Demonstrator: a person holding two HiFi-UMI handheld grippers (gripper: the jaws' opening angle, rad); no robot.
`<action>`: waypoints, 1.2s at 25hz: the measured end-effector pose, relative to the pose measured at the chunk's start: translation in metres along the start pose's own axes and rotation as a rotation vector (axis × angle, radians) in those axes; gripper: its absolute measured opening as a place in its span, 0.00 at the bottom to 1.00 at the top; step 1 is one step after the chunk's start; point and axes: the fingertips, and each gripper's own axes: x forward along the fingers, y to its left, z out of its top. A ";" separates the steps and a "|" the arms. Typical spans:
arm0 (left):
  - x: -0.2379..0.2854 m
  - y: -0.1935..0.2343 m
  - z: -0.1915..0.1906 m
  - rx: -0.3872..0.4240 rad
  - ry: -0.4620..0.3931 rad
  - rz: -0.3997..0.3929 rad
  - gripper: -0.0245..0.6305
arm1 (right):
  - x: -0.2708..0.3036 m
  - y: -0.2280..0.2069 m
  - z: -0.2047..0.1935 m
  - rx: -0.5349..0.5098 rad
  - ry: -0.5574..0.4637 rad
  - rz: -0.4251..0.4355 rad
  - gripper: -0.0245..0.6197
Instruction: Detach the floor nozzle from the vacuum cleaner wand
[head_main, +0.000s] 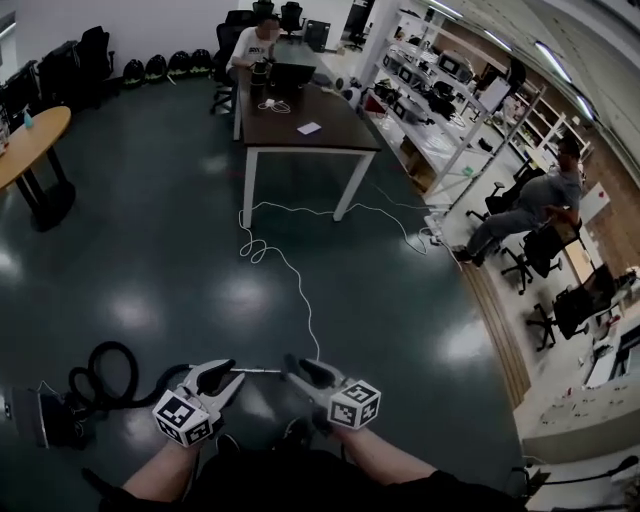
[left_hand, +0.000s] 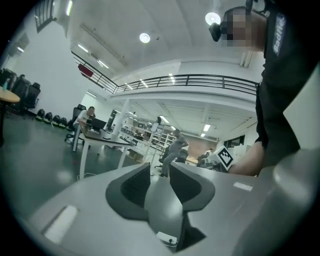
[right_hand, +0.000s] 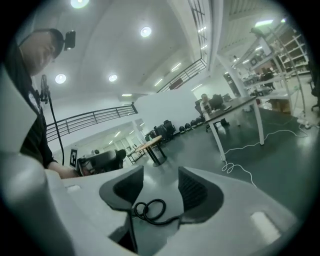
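Head view: my left gripper (head_main: 225, 372) and right gripper (head_main: 298, 368) hang just right of the vacuum cleaner (head_main: 50, 415) on the floor. Left gripper view: my fingers (left_hand: 135, 185) stand apart, empty. Right gripper view: my fingers (right_hand: 192, 192) stand wide, empty, above the vacuum cleaner's hose (right_hand: 164, 207).

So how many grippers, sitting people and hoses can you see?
Grey two-jaw grippers: 2, left gripper and right gripper
Sitting people: 2, person at dark table and person on right-hand chair
Black looped vacuum hose: 1
Total: 5
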 end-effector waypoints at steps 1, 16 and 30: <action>-0.003 -0.008 -0.007 -0.001 0.012 -0.034 0.23 | -0.002 0.011 -0.003 0.016 -0.014 -0.010 0.37; 0.027 -0.165 0.066 0.181 -0.078 -0.168 0.15 | -0.111 0.104 0.080 -0.288 -0.256 0.135 0.19; 0.036 -0.214 0.038 0.208 -0.068 -0.101 0.04 | -0.151 0.103 0.061 -0.310 -0.302 0.167 0.04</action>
